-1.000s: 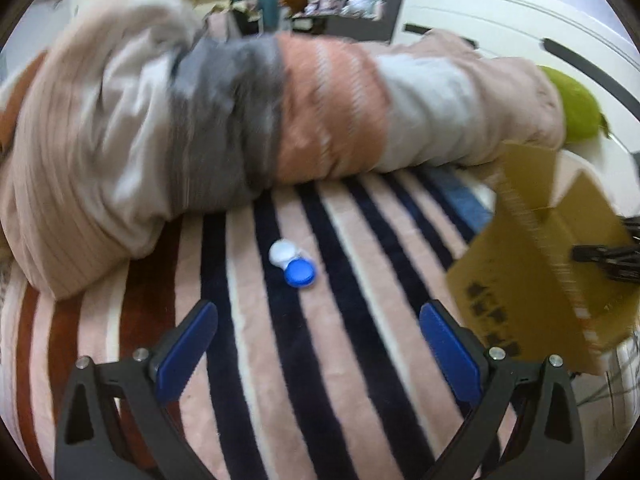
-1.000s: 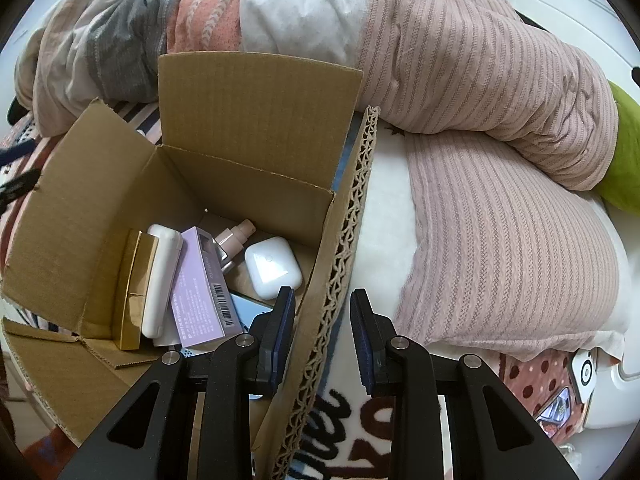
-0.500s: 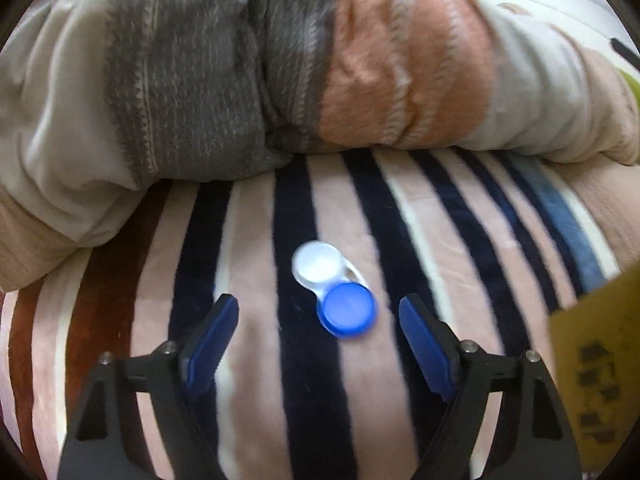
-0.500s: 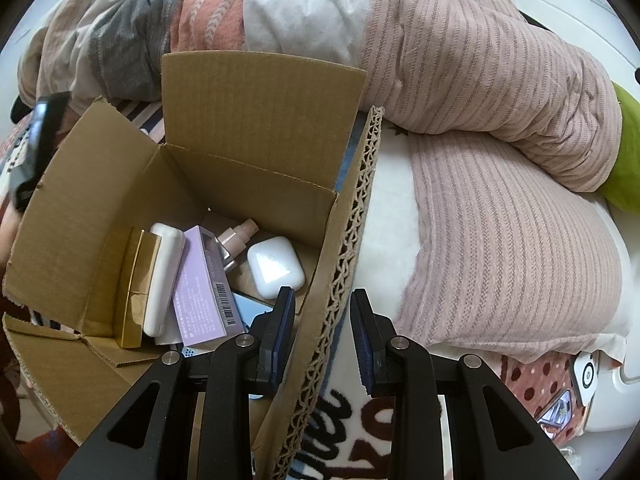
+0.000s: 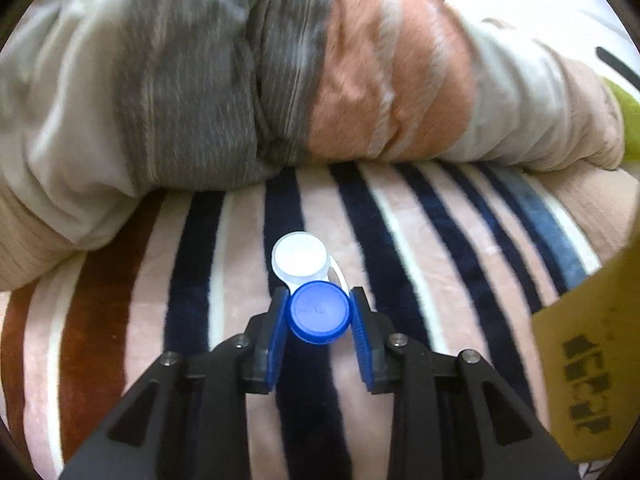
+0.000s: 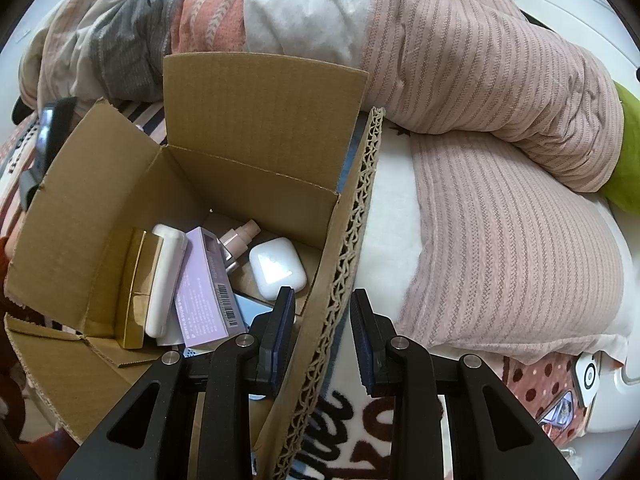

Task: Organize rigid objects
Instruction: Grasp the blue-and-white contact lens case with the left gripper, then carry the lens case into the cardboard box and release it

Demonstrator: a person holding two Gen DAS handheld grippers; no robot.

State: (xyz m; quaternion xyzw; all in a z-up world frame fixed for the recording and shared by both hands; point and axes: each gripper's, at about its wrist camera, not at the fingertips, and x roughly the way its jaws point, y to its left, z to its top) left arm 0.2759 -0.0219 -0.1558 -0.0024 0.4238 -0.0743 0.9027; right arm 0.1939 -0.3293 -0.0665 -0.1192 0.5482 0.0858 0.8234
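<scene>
A contact lens case [image 5: 308, 284] with one white cap and one blue cap lies on the striped blanket [image 5: 420, 248]. My left gripper [image 5: 319, 312] is shut on the case, its blue pads pressing both sides of the blue cap. An open cardboard box [image 6: 224, 184] holds a white earbud case [image 6: 277, 267], a purple carton [image 6: 208, 288], a gold box [image 6: 136, 276], a white case [image 6: 166, 276] and a pink bottle [image 6: 236, 240]. My right gripper [image 6: 323, 320] straddles the box's right flap [image 6: 340, 272], its jaws close around it with small gaps.
A rolled grey, orange and pink duvet [image 5: 280, 80] lies along the back of the bed, also in the right wrist view [image 6: 460, 80]. The box's corner [image 5: 592, 368] shows at the left view's right edge. A green cushion [image 6: 628, 168] is at far right.
My left gripper moved forward and down to the lens case and closed on its blue cap. The right gripper and the box stayed put.
</scene>
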